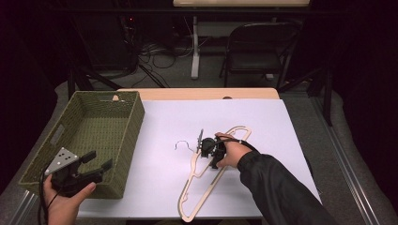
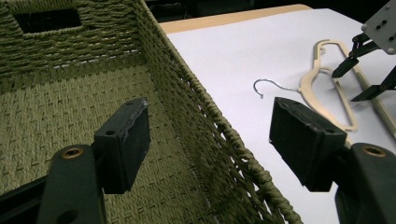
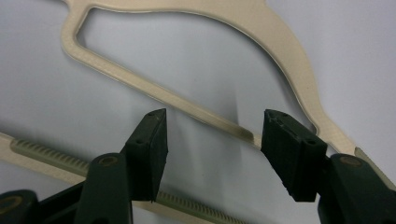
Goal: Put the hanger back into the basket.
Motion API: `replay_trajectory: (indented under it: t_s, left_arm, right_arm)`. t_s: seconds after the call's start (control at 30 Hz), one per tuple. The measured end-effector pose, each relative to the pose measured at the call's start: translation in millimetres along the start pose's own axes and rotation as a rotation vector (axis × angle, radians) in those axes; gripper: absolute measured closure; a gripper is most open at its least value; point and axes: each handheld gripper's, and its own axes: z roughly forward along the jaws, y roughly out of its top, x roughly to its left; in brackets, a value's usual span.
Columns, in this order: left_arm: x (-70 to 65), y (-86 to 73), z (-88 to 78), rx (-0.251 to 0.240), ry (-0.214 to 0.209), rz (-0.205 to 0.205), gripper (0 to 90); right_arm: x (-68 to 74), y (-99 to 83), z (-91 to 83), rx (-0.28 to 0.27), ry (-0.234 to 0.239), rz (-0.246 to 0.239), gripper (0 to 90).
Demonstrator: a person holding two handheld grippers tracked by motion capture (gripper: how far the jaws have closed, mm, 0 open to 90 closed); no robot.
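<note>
While the left gripper [image 1: 101, 161] hangs with jaws spread wide over the green woven basket's [image 1: 133, 123] rim, the right gripper [image 3: 212, 140] hovers, jaws apart, gripping nothing, just above the beige clothes hanger [image 1: 206, 180] lying flat on white paper [image 1: 263, 117].

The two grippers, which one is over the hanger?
The right gripper, jaws open above the cream hanger; the left gripper sits by the green basket.

Hanger [image 1: 213, 171] lies right of basket [image 1: 133, 126]
</note>
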Motion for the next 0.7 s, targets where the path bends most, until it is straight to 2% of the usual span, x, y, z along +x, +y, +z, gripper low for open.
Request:
replay_trajectory:
  t_s: [0.23,0.5,0.53,0.7]
  left_arm:
    - [1.3,-0.6,0.4,-0.001,0.001,-0.005,29.0]
    - [2.3,-1.9,2.3,0.006,0.002,-0.006,29.1]
    - [2.1,-1.9,2.4,0.006,0.001,-0.006,29.1]
    - [2.1,-2.0,2.6,0.007,0.002,-0.006,29.2]
  right_arm:
    - [-1.9,0.4,7.1,0.013,0.000,-0.015,40.1]
    - [-5.3,0.8,7.1,0.015,0.030,-0.013,39.8]
    - [-5.6,0.2,8.3,-0.002,0.027,-0.014,39.8]
    - [-8.2,-0.9,9.0,-0.018,0.058,-0.041,41.3]
